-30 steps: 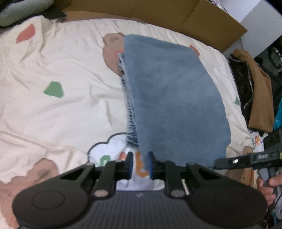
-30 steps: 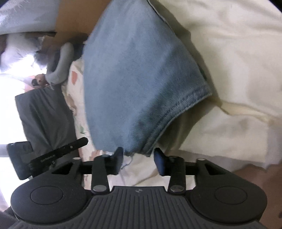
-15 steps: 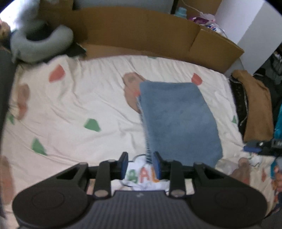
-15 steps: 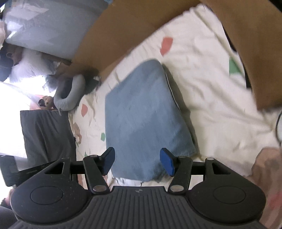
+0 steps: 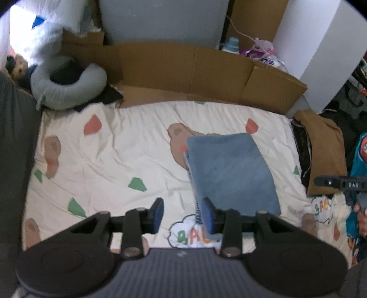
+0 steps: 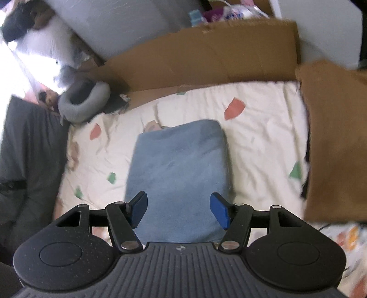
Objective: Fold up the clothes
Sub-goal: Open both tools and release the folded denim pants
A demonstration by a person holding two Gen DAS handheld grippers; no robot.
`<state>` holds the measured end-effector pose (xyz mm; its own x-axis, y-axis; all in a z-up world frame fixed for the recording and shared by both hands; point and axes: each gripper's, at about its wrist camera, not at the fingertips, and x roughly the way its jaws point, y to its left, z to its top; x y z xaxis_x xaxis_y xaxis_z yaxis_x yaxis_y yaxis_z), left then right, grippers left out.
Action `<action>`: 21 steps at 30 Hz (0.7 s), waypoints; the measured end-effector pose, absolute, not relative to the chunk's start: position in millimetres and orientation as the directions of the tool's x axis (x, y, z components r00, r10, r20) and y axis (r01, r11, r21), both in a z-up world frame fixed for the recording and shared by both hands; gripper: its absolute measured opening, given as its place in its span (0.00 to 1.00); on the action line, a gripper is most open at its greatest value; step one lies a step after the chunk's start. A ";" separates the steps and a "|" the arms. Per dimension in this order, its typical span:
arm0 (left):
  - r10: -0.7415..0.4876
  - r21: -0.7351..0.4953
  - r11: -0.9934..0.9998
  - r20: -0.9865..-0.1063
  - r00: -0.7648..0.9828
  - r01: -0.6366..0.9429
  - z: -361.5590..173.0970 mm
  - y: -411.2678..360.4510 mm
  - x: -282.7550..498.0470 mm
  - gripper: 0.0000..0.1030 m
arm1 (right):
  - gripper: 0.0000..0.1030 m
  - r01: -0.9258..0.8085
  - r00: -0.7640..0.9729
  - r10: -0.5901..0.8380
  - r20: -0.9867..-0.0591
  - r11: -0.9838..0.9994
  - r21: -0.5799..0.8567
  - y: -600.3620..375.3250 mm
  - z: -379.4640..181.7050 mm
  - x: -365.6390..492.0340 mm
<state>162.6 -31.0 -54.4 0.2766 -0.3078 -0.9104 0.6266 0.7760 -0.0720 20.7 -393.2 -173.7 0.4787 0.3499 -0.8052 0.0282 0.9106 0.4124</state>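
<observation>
Bedding fills most of both views: a cream bed sheet [image 5: 110, 160] with a scatter of red, green and brown printed shapes, creased but flat. At the far left a dark grey cover [image 5: 13, 142] runs along the bed's edge, and a grey U-shaped neck pillow [image 5: 66, 89] sits at the far left corner, just beside a doll [image 5: 17, 66] and white stuffed bags. Along the far side stands a wall of brown cardboard [image 5: 183, 66], with a grey panel [image 5: 160, 20] behind it and, further right, bottles and packets next to a white wall [image 5: 321, 45].

Right of centre on the sheet lies the folded blue garment [image 5: 229, 174], a neat rectangle with stacked layers showing along its left edge. The left hand-held gripper [image 5: 183, 215] hangs above its near left corner, jaws opening and at a moderate gap, with nothing between them. The right hand-held gripper [image 6: 179, 208] hovers over the garment's near end, jaws opening and wide, clear of the cloth.

At the right edge of the bed rests a brown garment [image 5: 325, 149] over a dark one, well apart from the blue fold.
</observation>
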 end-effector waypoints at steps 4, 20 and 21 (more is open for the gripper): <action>-0.350 -0.077 0.764 -0.884 0.311 0.641 -30.2 -27.8 159.6 0.48 | 0.66 -0.032 0.469 0.295 -0.833 0.948 0.318 -388.9 -146.8 32.3; -0.374 -0.120 0.786 -0.874 0.311 0.607 -41.1 -60.4 176.0 0.54 | 0.70 -0.028 0.476 0.271 -0.837 0.956 0.293 -413.9 -133.0 63.5; -0.373 -0.117 0.783 -0.874 0.311 0.611 -45.5 -65.1 176.1 0.54 | 0.70 -0.028 0.474 0.272 -0.837 0.955 0.294 -414.1 -136.3 65.5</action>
